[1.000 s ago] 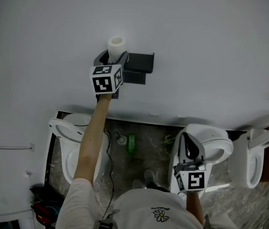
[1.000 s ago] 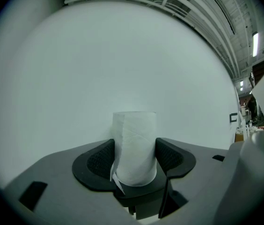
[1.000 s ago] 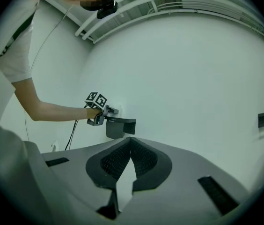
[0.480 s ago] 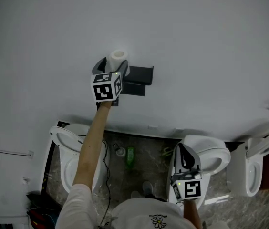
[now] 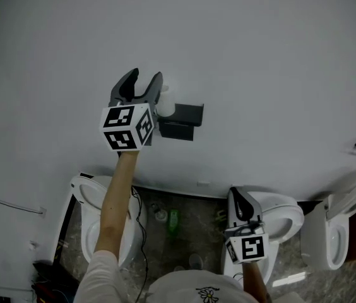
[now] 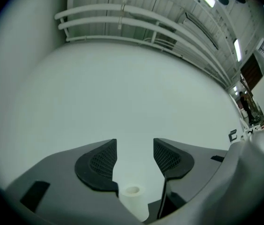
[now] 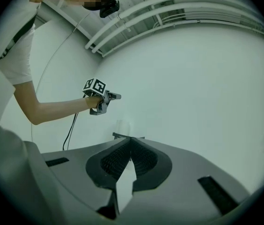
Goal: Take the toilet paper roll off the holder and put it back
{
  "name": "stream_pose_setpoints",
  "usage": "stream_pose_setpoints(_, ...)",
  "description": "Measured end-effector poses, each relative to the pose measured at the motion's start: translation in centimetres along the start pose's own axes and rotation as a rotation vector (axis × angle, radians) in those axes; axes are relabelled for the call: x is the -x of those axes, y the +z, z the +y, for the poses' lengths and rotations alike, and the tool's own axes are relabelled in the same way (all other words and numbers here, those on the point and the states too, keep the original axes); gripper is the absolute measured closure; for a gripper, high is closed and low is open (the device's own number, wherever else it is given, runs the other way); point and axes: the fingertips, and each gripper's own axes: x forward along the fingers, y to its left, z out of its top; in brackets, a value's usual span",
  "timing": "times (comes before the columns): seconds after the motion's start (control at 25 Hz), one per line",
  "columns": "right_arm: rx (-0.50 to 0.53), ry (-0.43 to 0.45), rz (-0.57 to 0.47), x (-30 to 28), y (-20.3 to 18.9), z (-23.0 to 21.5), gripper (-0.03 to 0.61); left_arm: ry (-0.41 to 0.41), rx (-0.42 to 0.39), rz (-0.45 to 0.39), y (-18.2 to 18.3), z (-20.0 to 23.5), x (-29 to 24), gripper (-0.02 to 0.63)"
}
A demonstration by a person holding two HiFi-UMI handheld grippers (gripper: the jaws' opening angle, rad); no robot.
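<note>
The toilet paper roll (image 6: 133, 201) stands upright on the dark holder (image 5: 184, 120), below the jaws of the left gripper (image 6: 134, 146) and not between them; those jaws are spread, have just been closing, and hold nothing; the right gripper (image 7: 131, 140) has its jaws pressed together, empty. The roll is probably light, soft and easily crushed; take it gently across its sides. Its lower part is cut off; how the holder carries it is hidden.
</note>
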Motion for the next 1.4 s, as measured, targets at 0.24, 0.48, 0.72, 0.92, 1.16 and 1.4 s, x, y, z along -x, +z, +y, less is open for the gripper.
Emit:
stream_pose_setpoints(0.24,0.034,0.066,-0.077,-1.1,2.1,1.5,0.569,0.0,-0.073,-0.202,8.1,-1.2,6.6,0.469)
stream_pose_setpoints(0.48,0.045,0.099,-0.102,-1.4,3.5,3.1,0.569,0.034,-0.044,-0.314,11.7,-2.0,13.7,0.562)
stream_pose_setpoints(0.72,0.074,0.131,-0.155,-1.4,5.6,4.9,0.569,0.129,-0.096,-0.262,8.3,-3.8,19.8,0.595)
stream_pose_setpoints(0.92,0.073,0.162,-0.196,-0.9,7.2,6.6,0.569,0.153,-0.087,-0.158,3.5,-6.1,23.3,0.595)
stream_pose_setpoints(1.16,0.035,0.174,-0.186,-0.9,6.3,7.9,0.569,0.147,-0.005,-0.059,-2.0,-9.2,26.5,0.595)
stream_pose_setpoints(1.4,-0.003,0.174,-0.146,-0.9,4.7,8.6,0.571,0.192,-0.019,0.016,-6.6,-10.0,28.2,0.596)
